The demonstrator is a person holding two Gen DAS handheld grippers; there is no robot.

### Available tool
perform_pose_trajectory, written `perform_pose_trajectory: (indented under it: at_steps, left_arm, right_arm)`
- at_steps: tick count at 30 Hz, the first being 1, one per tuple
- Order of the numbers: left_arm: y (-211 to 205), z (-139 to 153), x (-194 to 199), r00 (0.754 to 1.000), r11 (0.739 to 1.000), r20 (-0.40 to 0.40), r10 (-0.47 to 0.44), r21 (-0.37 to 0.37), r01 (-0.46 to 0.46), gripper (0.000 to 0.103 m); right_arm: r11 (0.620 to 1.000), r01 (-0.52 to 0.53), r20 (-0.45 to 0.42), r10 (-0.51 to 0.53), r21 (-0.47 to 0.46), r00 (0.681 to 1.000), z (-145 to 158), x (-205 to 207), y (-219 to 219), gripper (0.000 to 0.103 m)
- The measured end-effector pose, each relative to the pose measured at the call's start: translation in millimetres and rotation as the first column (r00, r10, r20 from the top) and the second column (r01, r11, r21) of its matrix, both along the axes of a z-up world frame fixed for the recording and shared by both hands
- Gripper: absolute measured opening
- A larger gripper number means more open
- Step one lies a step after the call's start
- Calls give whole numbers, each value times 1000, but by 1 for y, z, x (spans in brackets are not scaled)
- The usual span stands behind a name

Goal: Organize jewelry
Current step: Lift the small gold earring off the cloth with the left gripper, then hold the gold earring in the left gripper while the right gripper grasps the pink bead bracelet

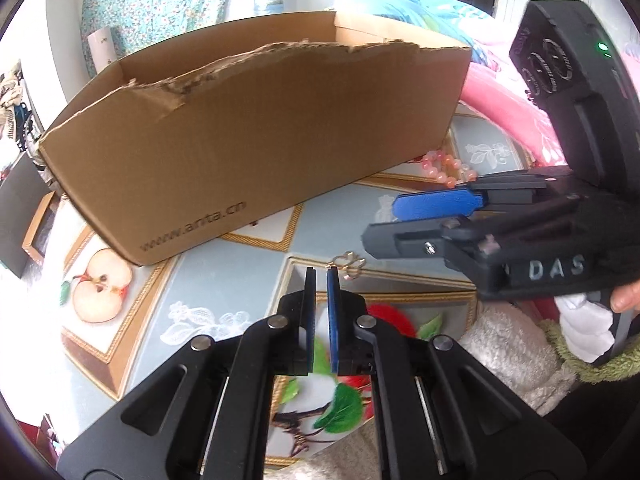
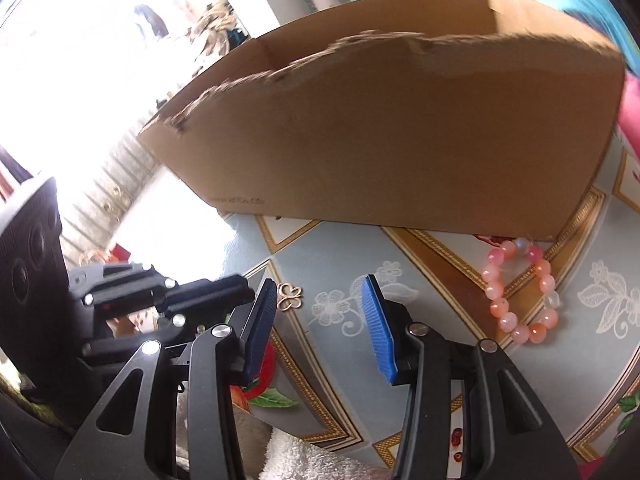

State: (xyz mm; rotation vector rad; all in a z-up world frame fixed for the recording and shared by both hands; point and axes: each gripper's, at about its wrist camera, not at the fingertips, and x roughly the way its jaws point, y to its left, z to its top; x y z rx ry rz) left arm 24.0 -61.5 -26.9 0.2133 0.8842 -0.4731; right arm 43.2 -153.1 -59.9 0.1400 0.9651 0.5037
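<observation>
A small gold clover-shaped ornament (image 1: 351,266) hangs off the tips of my left gripper (image 1: 321,272), whose blue pads are shut on its edge. In the right wrist view the same ornament (image 2: 291,295) shows just past the left gripper (image 2: 250,286). My right gripper (image 2: 320,292) stands open with nothing between its pads, above the patterned tablecloth. From the left wrist view the right gripper (image 1: 380,220) reaches in from the right. A pink bead bracelet (image 2: 520,292) lies on the cloth by the box's near right corner; part of the bracelet (image 1: 444,168) shows behind the right gripper.
A torn brown cardboard box (image 1: 256,140) stands open-topped across the back of the table; its wall (image 2: 400,128) fills the right wrist view. A grey towel (image 1: 504,348) lies at the table's near edge. A person's finger (image 1: 624,300) grips the right handle. Pink and floral bedding lies behind.
</observation>
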Motion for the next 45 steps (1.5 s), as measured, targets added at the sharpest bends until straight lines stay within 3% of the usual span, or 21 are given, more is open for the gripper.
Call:
perform_pose_trajectory:
  at_steps: [6,10,14,16,18,19,30,32,35,36,42,45]
  left_arm:
    - [15,0,-1,999,999,23,35,35,-36,5]
    - [22,0,1,998,998,26,55,33,-56,5]
    - [25,-1,0,998,998,27,65,24,-65,5]
    - [29,0,-2,997,997,30,69,18,-69,5]
    - [32,2,-4,997,997,35,72,13,-72,5]
    - [33,2,-5,997,997,36,72,11,-73,5]
    - [29,4,-15,1000,1000,25,12,-9,-12,9]
    - [23,4,-18,1000,1000,28,-9,-10,9,14]
    - [15,3,-21,999,999,29,-37,-4,37,15]
    - [13,2,-22,999,999,29,-44,-2,44,15]
    - [6,0,-25,998,998,25,-61,10,61,16]
    - [6,0,-26,998,998,26,-56,12,55,17]
  right_arm:
    - [975,-136,77,151,-176,986,2,-7,35,41]
    - [936,-197,102,235,-293,967,-1,-9,52,32]
    - [920,-248,87,286,-304,954,0,-12,58,15]
    - [919,-260,74,294,-298,953,1,-11,58,14]
    - [924,-257,61,284,-282,957,2,-8,56,14]
    - [929,-249,60,274,-275,960,2,-6,55,4]
    - [983,-139,22,143,-123,989,9,1,22,4]
    - [988,-105,28,109,-115,994,16,-3,12,7]
    - [991,-32,37,37,-127,999,24,-9,-7,26]
    - [991,-2,50,9,-136,999,28,-12,-16,28]
    - [957,165,98,-145,-240,985,36,-10,-55,30]
    - [951,179,73,-166,-253,983,28,0,-65,30]
